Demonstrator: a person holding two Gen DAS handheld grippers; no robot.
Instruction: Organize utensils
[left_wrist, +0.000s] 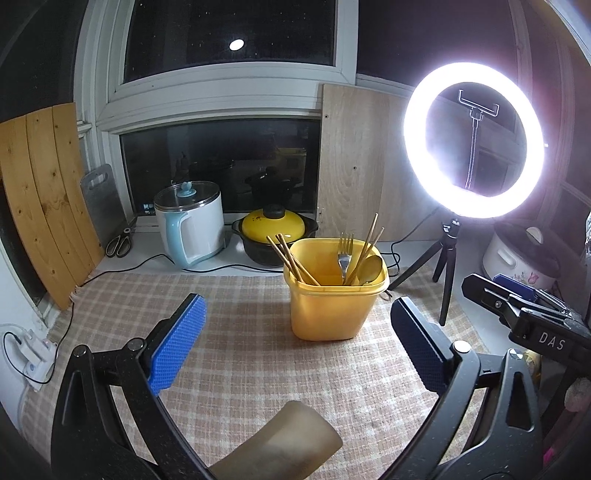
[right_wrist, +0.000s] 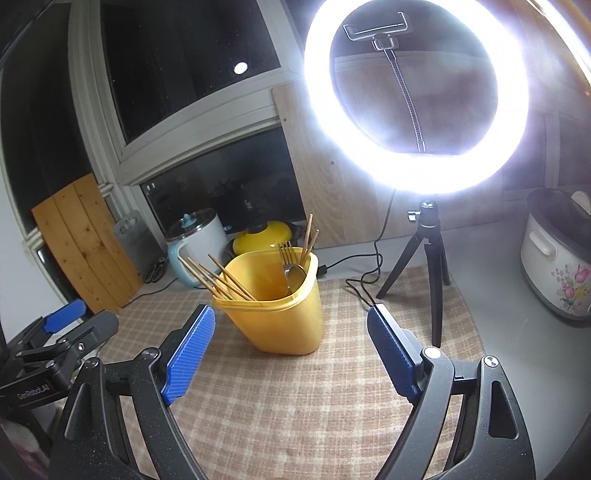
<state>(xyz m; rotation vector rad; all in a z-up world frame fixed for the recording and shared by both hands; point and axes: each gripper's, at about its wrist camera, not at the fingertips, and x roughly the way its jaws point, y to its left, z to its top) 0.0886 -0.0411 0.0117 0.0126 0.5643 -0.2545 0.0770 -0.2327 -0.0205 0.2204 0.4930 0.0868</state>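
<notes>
A yellow plastic holder (left_wrist: 328, 310) stands upright on the checked cloth (left_wrist: 240, 369). It holds several wooden chopsticks (left_wrist: 291, 262), a metal fork (left_wrist: 344, 254) and a gold spoon (left_wrist: 371, 267). My left gripper (left_wrist: 299, 314) is open and empty, just in front of the holder. In the right wrist view the holder (right_wrist: 280, 314) stands ahead and slightly left, with the chopsticks (right_wrist: 218, 277), fork (right_wrist: 288, 254) and spoon (right_wrist: 295, 275) inside. My right gripper (right_wrist: 291, 325) is open and empty, close to the holder. The right gripper's body shows at the right edge of the left wrist view (left_wrist: 524, 314).
A lit ring light on a black tripod (left_wrist: 443, 266) stands right of the holder, its cable (right_wrist: 362, 284) on the cloth. A white-blue kettle (left_wrist: 192, 225) and yellow-lidded pot (left_wrist: 275, 229) sit at the back. A floral cooker (right_wrist: 557, 266) is far right. Scissors (left_wrist: 120, 242) lie back left.
</notes>
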